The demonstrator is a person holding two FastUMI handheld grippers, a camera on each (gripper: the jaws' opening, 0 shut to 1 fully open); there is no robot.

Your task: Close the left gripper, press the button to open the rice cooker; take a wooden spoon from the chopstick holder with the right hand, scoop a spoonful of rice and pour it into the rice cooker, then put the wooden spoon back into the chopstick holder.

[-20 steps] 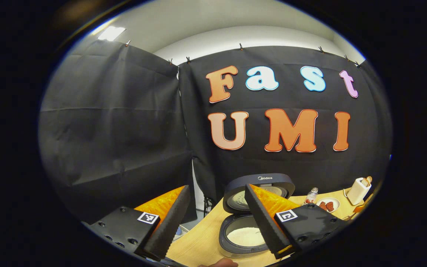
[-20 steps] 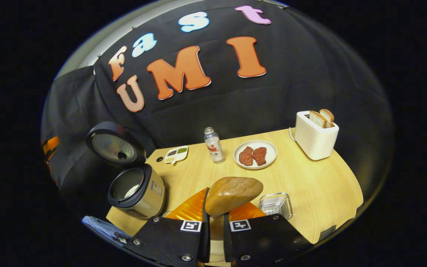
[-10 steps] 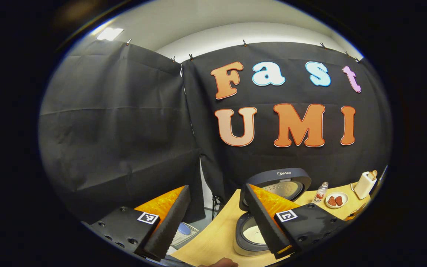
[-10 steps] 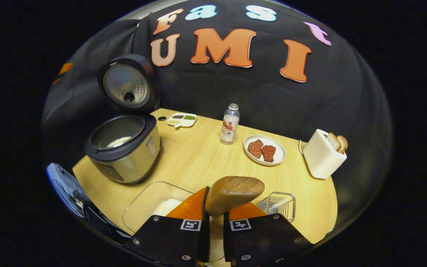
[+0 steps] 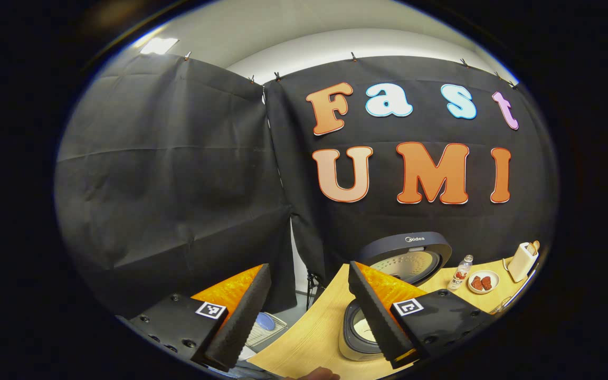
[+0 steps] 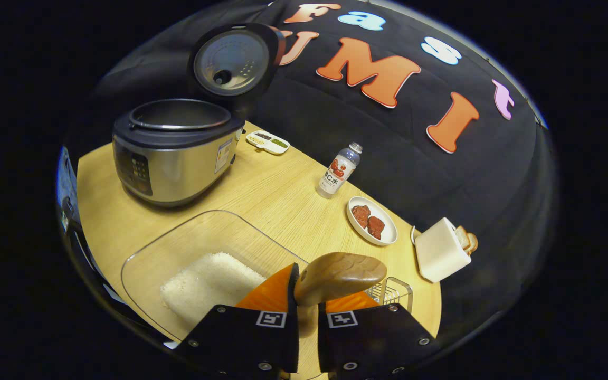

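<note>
Right gripper view: right gripper [image 6: 306,295] clamps the wooden spoon [image 6: 340,275] beside the rice container [image 6: 177,248]; left gripper [image 5: 309,311] gapes wide, empty, before the Midea-branded rice cooker [image 5: 407,253].

Left gripper view is looking level from afar; right gripper view is peering down close; both are catching the rice cooker [image 5: 367,327] [image 6: 174,150].

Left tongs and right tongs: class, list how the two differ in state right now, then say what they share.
The left tongs stand open with nothing between them; the right tongs are shut on the wooden spoon. The left tongs point at the booth wall beyond the table's edge; the right tongs hang over the table by the rice container. Both carry square markers.
</note>
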